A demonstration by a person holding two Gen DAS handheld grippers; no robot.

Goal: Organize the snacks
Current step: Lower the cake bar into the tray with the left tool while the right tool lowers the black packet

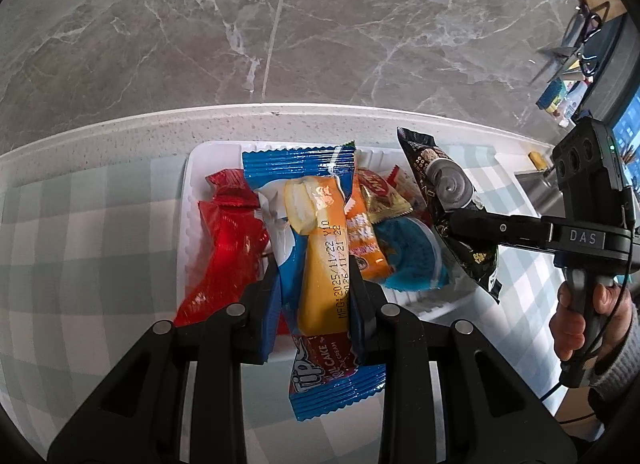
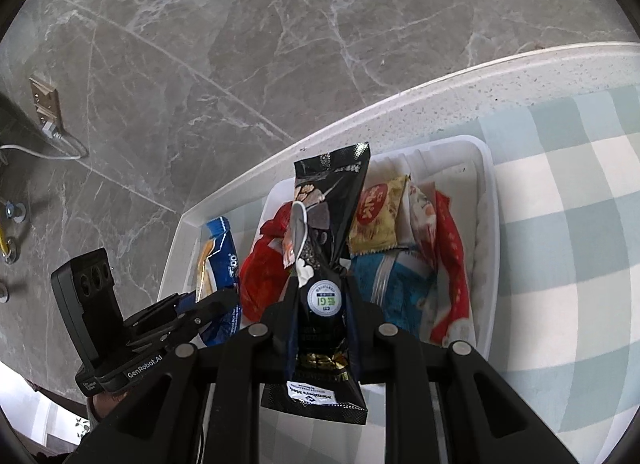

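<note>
My left gripper (image 1: 314, 276) is shut on a blue roll cake packet (image 1: 316, 248) with a yellow cake picture, holding it over the white tray (image 1: 192, 191). My right gripper (image 2: 320, 288) is shut on a black snack packet (image 2: 324, 296), also above the tray (image 2: 490, 223). In the left wrist view the right gripper (image 1: 456, 223) comes in from the right, pinching the black packet (image 1: 444, 191). In the right wrist view the left gripper (image 2: 208, 304) carries the blue packet (image 2: 220, 264) at lower left. A red packet (image 1: 228, 248), an orange packet (image 1: 366, 248), a gold packet (image 2: 376, 219) and others lie in the tray.
The tray sits on a pale green checked cloth (image 2: 560, 191) near the white table's far edge (image 1: 280, 113). Grey marble floor (image 1: 320, 23) lies beyond. A hand (image 1: 576, 312) grips the right tool. Household clutter (image 1: 560, 95) stands far right; a wall socket (image 2: 46, 103) with a cable is at left.
</note>
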